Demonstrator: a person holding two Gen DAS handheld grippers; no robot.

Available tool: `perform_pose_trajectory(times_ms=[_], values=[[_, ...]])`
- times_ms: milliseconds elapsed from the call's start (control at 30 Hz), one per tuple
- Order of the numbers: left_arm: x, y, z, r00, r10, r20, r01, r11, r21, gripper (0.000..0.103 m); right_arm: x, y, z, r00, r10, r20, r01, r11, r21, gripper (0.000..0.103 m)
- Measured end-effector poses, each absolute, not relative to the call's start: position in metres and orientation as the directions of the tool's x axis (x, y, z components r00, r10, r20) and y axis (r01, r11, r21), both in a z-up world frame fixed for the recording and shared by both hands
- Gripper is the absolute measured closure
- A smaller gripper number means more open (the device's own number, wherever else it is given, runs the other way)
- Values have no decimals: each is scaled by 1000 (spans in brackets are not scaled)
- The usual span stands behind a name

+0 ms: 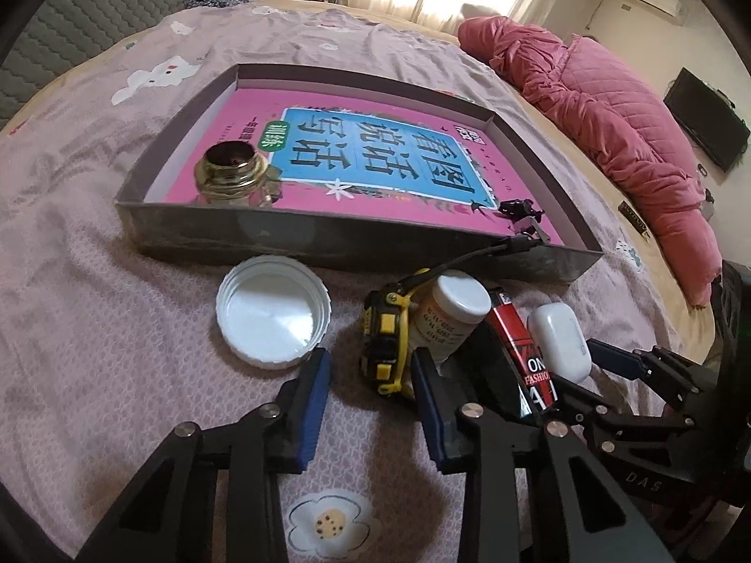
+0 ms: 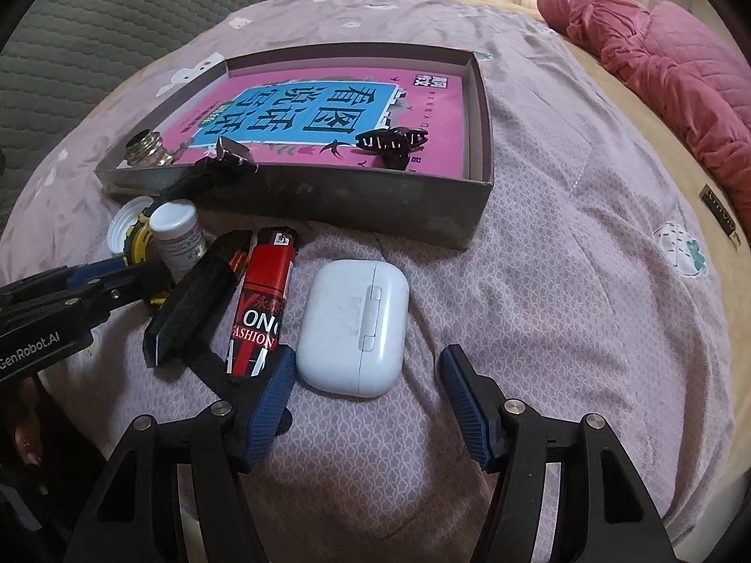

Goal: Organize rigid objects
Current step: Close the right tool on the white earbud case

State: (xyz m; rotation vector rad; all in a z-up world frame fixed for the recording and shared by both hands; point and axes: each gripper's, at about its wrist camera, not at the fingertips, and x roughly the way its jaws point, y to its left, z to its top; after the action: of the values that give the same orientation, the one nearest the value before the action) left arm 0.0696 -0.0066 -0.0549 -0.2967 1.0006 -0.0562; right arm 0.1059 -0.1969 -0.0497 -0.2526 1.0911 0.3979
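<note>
On the bed, the left gripper (image 1: 371, 370) stands partly open about the yellow tape measure (image 1: 385, 338), pads apart from it. The right gripper (image 2: 366, 375) gapes wide around the white earbud case (image 2: 354, 326). Beyond lies the grey tray (image 2: 300, 201).

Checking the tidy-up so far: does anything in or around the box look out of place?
Yes: a black cable hangs over the box's front wall, half in and half out. The small glass bottle in the box stands open, while a white cap lies upside down outside on the bedspread.
</note>
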Motion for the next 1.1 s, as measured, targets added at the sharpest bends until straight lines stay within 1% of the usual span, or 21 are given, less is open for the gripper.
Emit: perform_pose_trajectory(times_ms=[100, 267, 633, 833, 933, 1033, 1067, 1100], values=[[74, -9, -54, 554, -187, -812, -77, 959, -273, 76, 106, -196, -50, 404, 186, -896, -431, 903, -7, 37], [80, -7, -55, 563, -202, -801, -80, 952, -296, 83, 110, -195, -53, 407, 183, -895, -421, 907, -6, 37], [91, -9, -59, 564, -205, -800, -68, 954, -292, 84, 116, -191, -59, 437, 169, -883, -394, 919, -19, 36], [95, -7, -61, 562, -217, -798, -64, 951, -304, 84, 118, -191, -59, 440, 174, -881, -392, 920, -14, 38], [95, -6, -62, 564, -225, -795, -60, 948, -311, 84, 119, -192, -58, 440, 176, -881, -393, 920, -13, 43], [95, -6, -62, 565, -231, -792, -58, 946, -318, 84, 119, -194, -56, 438, 178, -881, -392, 920, -9, 51], [95, -6, -62, 565, -233, -791, -58, 946, -320, 84, 119, -195, -56, 438, 181, -880, -392, 920, -6, 57], [95, -5, -62, 565, -236, -791, -57, 945, -322, 84, 119, -196, -54, 440, 185, -879, -392, 920, -2, 57]])
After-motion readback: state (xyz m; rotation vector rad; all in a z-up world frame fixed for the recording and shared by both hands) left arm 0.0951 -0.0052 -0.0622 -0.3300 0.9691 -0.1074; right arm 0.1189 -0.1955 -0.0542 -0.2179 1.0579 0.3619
